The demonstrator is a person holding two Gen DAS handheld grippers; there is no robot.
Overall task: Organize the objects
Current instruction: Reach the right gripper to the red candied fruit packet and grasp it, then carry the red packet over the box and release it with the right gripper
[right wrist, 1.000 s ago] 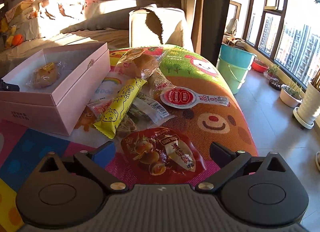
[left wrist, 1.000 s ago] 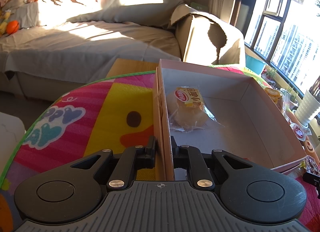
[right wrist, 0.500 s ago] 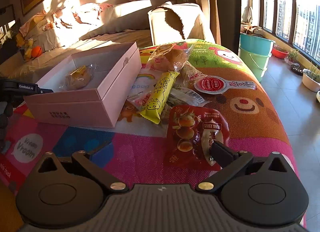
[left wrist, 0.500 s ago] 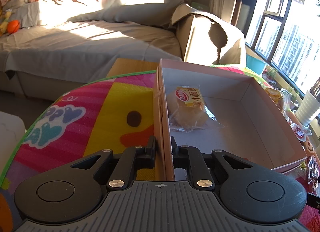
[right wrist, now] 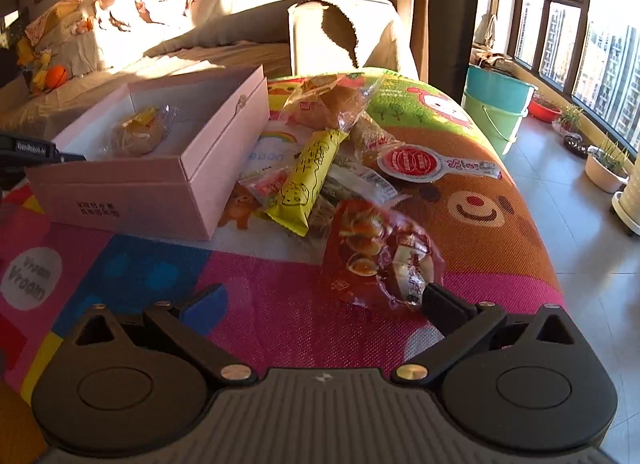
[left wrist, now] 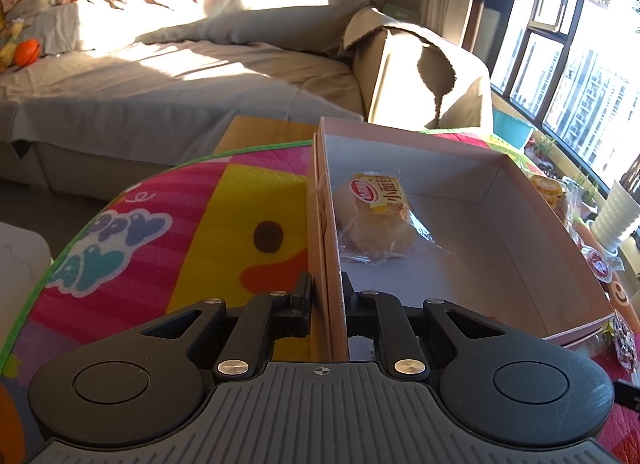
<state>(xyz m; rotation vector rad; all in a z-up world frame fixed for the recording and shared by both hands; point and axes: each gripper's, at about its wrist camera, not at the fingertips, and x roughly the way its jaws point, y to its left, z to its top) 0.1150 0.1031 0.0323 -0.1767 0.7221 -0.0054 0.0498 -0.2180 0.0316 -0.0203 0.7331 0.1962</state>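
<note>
1. Snacks are the job: the left claw (left wrist: 325, 300) is pinched on the near wall of the pink box (left wrist: 532, 220), one finger outside it and one inside. Just ahead of that claw, inside the box, lies one wrapped bun (left wrist: 374, 216).
2. Right claw (right wrist: 320, 304) is spread wide with nothing between its fingers. The red packet (right wrist: 380, 256) lies just ahead, its corner at the right-hand finger; beyond it the yellow pack (right wrist: 310, 180) and other snacks are heaped on the bench (right wrist: 280, 304), beside the box.
3. Step in hand, as I judge it: steady the box, fetch the next snack. Next move calls for centring on the red packet and closing.
4. Since a second ago the right claw has pulled back from the packet, which sat between its fingers; the left has kept its grip.
</note>
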